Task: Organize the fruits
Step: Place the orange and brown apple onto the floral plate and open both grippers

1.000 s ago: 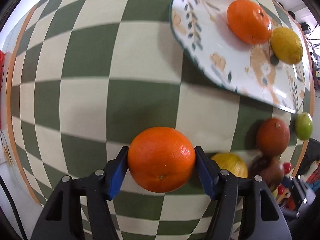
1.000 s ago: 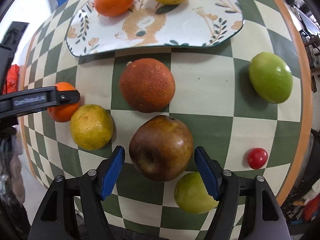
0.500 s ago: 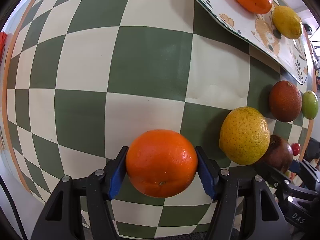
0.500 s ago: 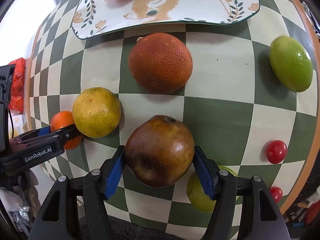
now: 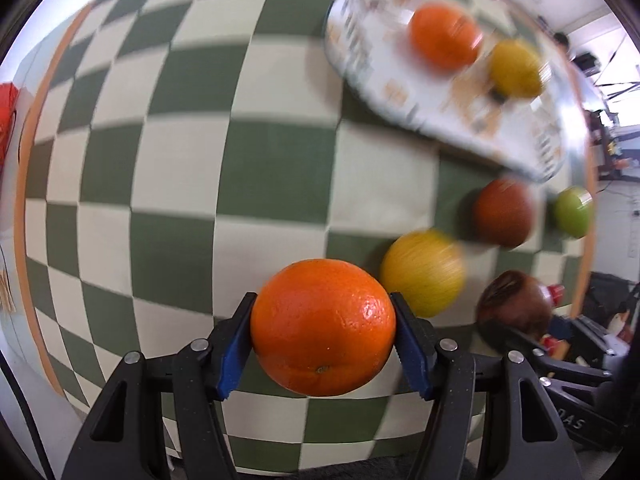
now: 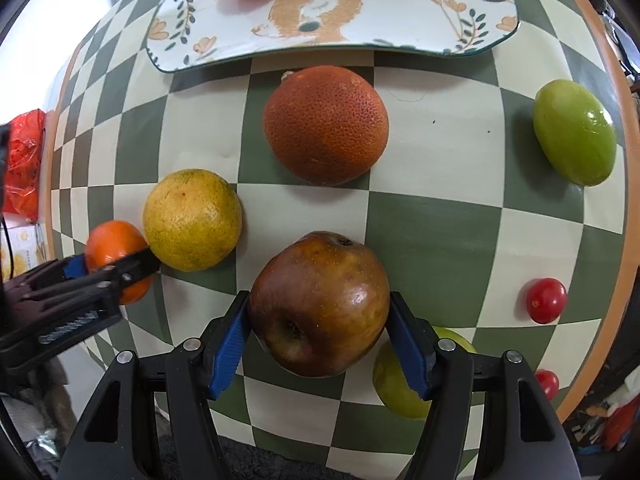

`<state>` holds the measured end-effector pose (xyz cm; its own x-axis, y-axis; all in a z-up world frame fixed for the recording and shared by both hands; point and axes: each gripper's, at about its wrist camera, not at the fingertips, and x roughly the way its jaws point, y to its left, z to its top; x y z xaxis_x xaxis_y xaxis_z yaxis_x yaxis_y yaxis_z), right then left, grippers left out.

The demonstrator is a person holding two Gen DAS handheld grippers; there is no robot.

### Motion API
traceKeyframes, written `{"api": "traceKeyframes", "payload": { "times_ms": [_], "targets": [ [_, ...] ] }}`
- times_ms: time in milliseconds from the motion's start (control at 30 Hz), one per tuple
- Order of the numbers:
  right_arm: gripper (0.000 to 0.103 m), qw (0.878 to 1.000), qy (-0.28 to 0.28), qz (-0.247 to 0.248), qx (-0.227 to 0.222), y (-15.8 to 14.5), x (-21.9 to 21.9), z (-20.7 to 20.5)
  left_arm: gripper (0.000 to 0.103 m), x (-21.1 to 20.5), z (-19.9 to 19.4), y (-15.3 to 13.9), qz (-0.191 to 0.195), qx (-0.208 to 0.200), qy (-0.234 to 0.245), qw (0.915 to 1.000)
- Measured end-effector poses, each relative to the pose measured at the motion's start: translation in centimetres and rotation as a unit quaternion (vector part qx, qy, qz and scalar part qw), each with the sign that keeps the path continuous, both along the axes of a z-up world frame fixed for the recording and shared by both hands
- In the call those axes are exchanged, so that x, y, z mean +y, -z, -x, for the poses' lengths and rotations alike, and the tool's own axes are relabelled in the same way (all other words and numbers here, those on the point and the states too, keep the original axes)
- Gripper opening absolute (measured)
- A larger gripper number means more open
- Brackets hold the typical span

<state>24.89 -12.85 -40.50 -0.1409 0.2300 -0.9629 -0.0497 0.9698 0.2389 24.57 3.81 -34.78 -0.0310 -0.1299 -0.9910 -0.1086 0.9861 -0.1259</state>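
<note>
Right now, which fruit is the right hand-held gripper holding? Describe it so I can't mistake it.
Start at the white floral-patterned plate on the green-and-cream checkered tablecloth. Come down past the rough reddish-orange citrus to the right hand-held gripper. It clamps the smooth, glossy brown-red apple, the only dark fruit with a stem dimple.
</note>
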Motion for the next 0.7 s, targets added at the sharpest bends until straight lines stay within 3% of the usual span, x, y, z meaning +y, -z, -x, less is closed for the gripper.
{"api": "traceKeyframes", "payload": {
  "times_ms": [133,267,367,467,700],
  "targets": [
    [0.068,0.999,0.03,-0.034,-0.026,-3.2,-1.3,-1.1,0.061,-0.6,-3.2,-4.4,0.017,-0.043,0.01,0.9989],
    [0.068,0.995,0.048,-0.043,-0.071,-7.0,-2.9,-4.6,0.062,-0.9,-9.5,-5.2,0.019,-0.054,0.023,0.9981],
    [0.068,0.994,0.049,-0.022,-0.094,-7.9,-3.4,-8.2,0.062,-1.6,-13.5,-3.5,0.007,-0.041,0.034,0.9986],
    [0.068,0.994,0.052,-0.003,-0.093,-6.8,-3.7,-11.6,0.062,-1.9,-16.9,-0.5,0.004,-0.002,0.041,0.9991],
    [0.068,0.996,0.051,0.025,-0.068,-3.0,-4.1,-15.5,0.062,-1.2,-19.0,3.2,0.024,0.045,0.018,0.9986]
  ]
}}
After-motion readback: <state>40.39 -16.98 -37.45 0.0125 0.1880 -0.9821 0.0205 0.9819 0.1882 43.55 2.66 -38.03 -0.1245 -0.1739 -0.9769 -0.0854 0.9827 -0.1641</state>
